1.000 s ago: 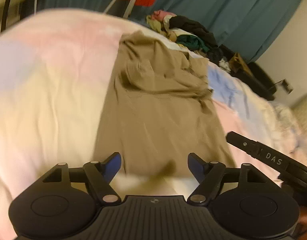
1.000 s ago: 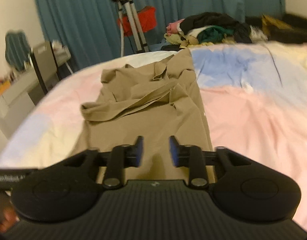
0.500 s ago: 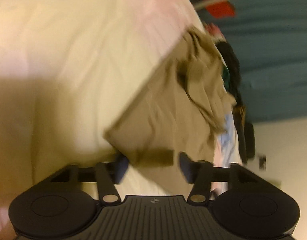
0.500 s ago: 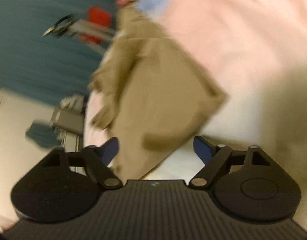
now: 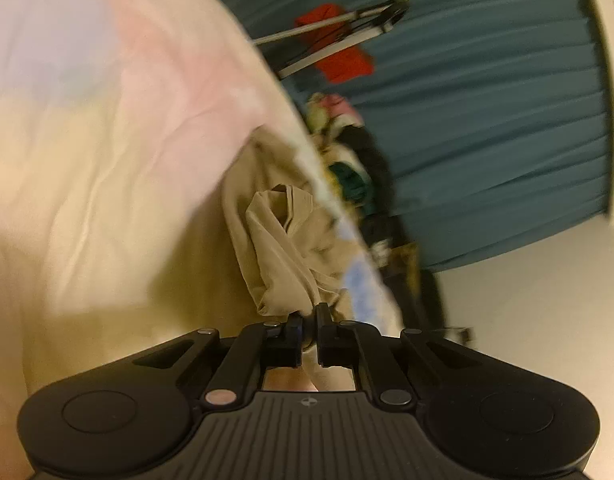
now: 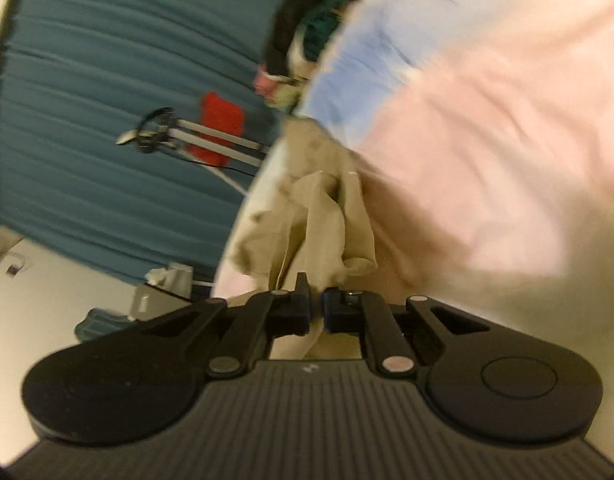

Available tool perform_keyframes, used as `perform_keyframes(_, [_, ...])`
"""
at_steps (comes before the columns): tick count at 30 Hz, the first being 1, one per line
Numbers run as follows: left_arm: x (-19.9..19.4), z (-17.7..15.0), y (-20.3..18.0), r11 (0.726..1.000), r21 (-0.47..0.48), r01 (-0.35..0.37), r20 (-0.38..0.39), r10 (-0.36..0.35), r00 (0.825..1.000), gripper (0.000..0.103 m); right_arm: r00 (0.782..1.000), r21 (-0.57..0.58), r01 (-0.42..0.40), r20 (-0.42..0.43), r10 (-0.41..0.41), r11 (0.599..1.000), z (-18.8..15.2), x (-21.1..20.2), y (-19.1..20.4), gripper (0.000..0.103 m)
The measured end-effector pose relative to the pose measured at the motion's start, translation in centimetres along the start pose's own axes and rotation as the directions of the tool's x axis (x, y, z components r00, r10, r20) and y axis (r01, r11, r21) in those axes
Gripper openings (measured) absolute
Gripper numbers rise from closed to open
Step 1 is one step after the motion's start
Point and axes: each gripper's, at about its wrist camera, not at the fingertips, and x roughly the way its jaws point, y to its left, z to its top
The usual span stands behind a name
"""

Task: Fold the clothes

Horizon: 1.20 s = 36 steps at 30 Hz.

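Observation:
A tan garment (image 5: 279,248) lies bunched on a bed with a pastel cover (image 5: 107,160). In the left wrist view my left gripper (image 5: 308,316) is shut on a corner of the garment's near hem, and the cloth rises from the pinch in folds. In the right wrist view the same tan garment (image 6: 319,216) hangs in creases from my right gripper (image 6: 316,296), which is shut on the other hem corner. Both views are tilted sideways and blurred. The far part of the garment still rests on the pastel cover (image 6: 487,152).
A pile of mixed clothes (image 5: 347,152) sits at the bed's far end, seen too in the right wrist view as a clothes pile (image 6: 307,28). A tripod (image 5: 347,36) with something red stands before a teal curtain (image 5: 487,120). A cabinet (image 6: 159,300) stands by the bed's side.
Both grippers went from open above the flat hem to shut on its two corners. The near edge of the garment has been lifted and bunched, and both views have rolled sideways.

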Motion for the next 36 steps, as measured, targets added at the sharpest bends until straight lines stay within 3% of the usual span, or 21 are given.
perform_keyframes(3, [-3.1,-0.6,-1.9,0.999,0.005,0.051,0.013,-0.051,0.999,0.006,1.0,-0.032,-0.031,0.001,0.031,0.999,-1.0,-3.9,1.0,0.009])
perform_keyframes(8, [-9.1,-4.2,-2.6,0.997,-0.015,0.079,0.047,-0.078,0.996,0.006,0.997,-0.084,-0.081,0.001,0.081,0.993,-2.5,-10.4,2.7,0.009])
perform_keyframes(13, [-14.2,-9.2,-1.2,0.998,-0.04,0.052,0.048,-0.05,0.998,0.006,0.997,-0.097,-0.082,0.008,0.083,0.992,-5.3,-15.8,2.1,0.009])
perform_keyframes(16, [-15.1,-10.2,0.3,0.996,-0.084,0.027,0.036,-0.024,0.999,0.006,0.999,-0.073,-0.053,0.008,0.054,0.996,-6.6,-16.7,0.8,0.009])
perform_keyframes(21, [-13.2,-8.0,-0.2,0.996,-0.087,0.007,0.06,-0.002,0.998,0.006,0.998,-0.066,-0.057,-0.009,0.057,0.996,-4.2,-13.3,2.5,0.009])
perform_keyframes(28, [-4.8,-1.7,-5.3,0.995,0.005,-0.096,0.148,0.094,0.985,0.006,0.999,-0.014,-0.029,-0.042,0.028,0.999,2.9,-4.3,6.0,0.009])
perform_keyframes(32, [1.5,1.3,-5.4,0.98,0.064,-0.186,0.151,0.175,0.973,0.006,0.998,-0.036,0.041,-0.054,-0.043,0.998,5.6,1.8,6.0,0.009])
perform_keyframes(36, [7.6,2.4,-2.5,0.962,0.129,-0.241,0.16,0.22,0.962,0.006,0.996,-0.01,0.016,-0.089,-0.017,1.0,7.2,8.3,1.1,0.009])
